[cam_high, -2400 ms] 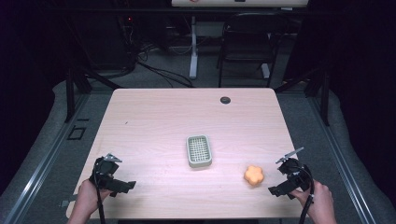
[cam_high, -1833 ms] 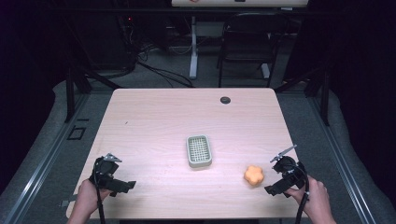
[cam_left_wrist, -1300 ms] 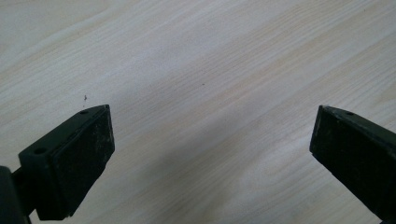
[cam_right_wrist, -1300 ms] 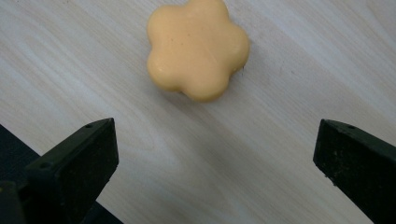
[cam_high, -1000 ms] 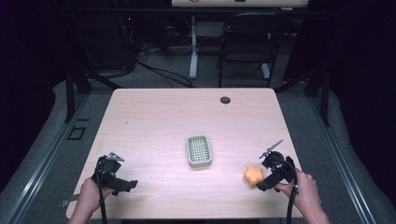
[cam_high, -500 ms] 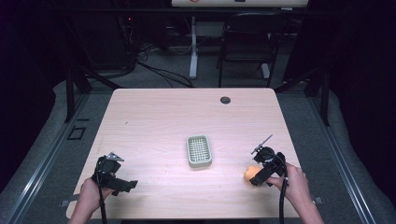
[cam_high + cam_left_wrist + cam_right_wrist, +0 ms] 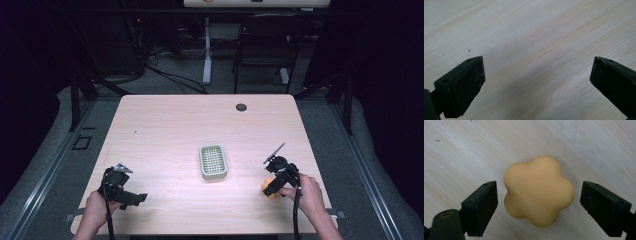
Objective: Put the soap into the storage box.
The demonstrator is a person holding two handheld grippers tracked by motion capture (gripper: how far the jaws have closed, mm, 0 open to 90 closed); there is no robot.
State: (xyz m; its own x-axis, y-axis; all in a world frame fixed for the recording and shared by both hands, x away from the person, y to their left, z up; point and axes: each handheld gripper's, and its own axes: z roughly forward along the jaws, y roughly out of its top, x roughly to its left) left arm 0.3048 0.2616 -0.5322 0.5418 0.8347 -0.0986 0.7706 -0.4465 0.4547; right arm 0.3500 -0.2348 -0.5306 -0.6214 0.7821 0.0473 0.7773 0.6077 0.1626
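An orange flower-shaped soap [image 7: 539, 191] lies on the light wood table [image 7: 165, 130] near its front right. My right gripper [image 7: 541, 202] points down over it, one pad on each side. A narrow gap remains between each pad and the soap, and the jaws have just been closing around it. In the high view the soap [image 7: 268, 190] is mostly hidden under the right gripper [image 7: 273, 186]. My left gripper [image 7: 131, 197] rests at the front left, open wide over bare wood [image 7: 536, 62].
A pale green slotted soap dish [image 7: 213, 162] sits mid-table, left of the soap. A black round grommet [image 7: 241, 107] is near the far edge. Beyond the table stand a chair and cables on the floor.
My right gripper has moved left from the table's right edge and come down over the soap, which now sits between its jaws. The left gripper has stayed put.
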